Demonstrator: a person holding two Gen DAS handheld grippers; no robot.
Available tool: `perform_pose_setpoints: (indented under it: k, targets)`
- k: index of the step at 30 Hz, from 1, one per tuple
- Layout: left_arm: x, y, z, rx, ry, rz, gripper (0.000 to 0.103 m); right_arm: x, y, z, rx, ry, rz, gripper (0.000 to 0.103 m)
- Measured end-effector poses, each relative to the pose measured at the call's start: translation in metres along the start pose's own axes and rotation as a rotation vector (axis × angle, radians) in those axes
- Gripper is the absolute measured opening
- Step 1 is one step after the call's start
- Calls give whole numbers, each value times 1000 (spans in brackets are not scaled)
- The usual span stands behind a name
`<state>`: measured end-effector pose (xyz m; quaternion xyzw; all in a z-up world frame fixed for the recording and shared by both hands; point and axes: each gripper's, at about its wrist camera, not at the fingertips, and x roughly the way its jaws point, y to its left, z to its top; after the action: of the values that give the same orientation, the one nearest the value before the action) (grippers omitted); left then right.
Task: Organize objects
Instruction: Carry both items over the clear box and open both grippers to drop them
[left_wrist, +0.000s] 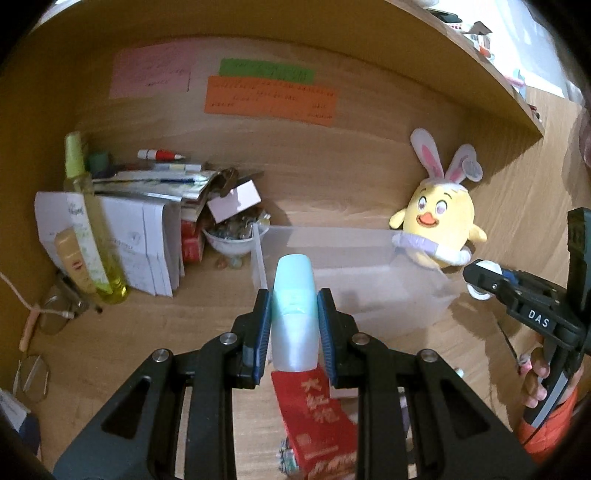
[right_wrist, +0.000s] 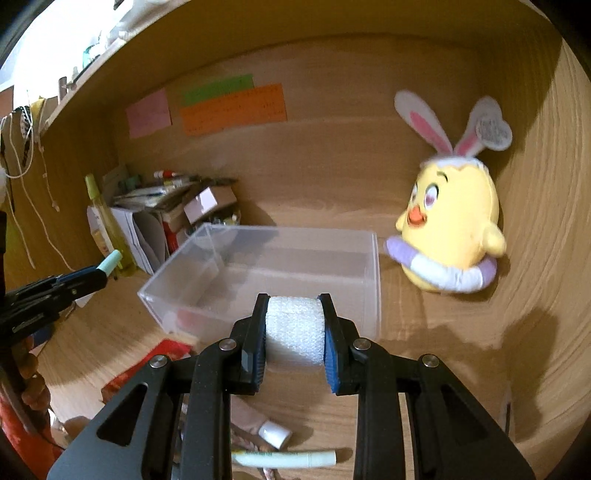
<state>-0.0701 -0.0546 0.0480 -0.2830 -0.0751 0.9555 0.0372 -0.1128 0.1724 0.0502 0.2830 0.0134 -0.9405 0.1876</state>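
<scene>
My left gripper (left_wrist: 294, 306) is shut on a pale mint bottle (left_wrist: 294, 317), held above the desk just before the near-left corner of a clear plastic box (left_wrist: 417, 295). My right gripper (right_wrist: 294, 314) is shut on a white gauze roll (right_wrist: 294, 332), held at the box's (right_wrist: 258, 266) near wall. The box looks empty. The right gripper also shows in the left wrist view (left_wrist: 480, 280), at the box's right end. The left gripper shows in the right wrist view (right_wrist: 99, 275), left of the box.
A yellow chick plush (right_wrist: 454, 229) with bunny ears stands right of the box. Papers, a yellow spray bottle (left_wrist: 88, 229) and a bowl (left_wrist: 236, 240) crowd the left. A red packet (left_wrist: 314, 417) lies below my left gripper. A pale green tube (right_wrist: 284, 459) and glasses (left_wrist: 33, 369) lie on the desk.
</scene>
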Motion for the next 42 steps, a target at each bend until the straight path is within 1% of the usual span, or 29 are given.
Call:
perform_pose_setpoints:
  k: [6,9,13,19,27,32,36,42]
  targets:
    - [11,-5,20,11,-8,0,25,3,2,15,-11,-25,0,23]
    - [19,-8,28,13,-2,-11,25,7,2,23,-17,-32,2,23]
    - [30,-14,37,24,4,-6,25,13,2,32,-17,-40,0,23]
    - [48,-21,46,37,21,-6,25,30,0,42,-20,-29,-7,23]
    - [81,-21,47,41,86,-6,25,65,-10,46,-10,37,-7,23]
    - [104,-20,41,53,146,-10,25,89,-16,37,3,101,-5,23]
    - [119,-23,35,75,177,-5,25,107,-18,28,-8,151,-24,23]
    - [137,-25,27,87,232,-13,25,124,-18,19,-24,207,-28,23]
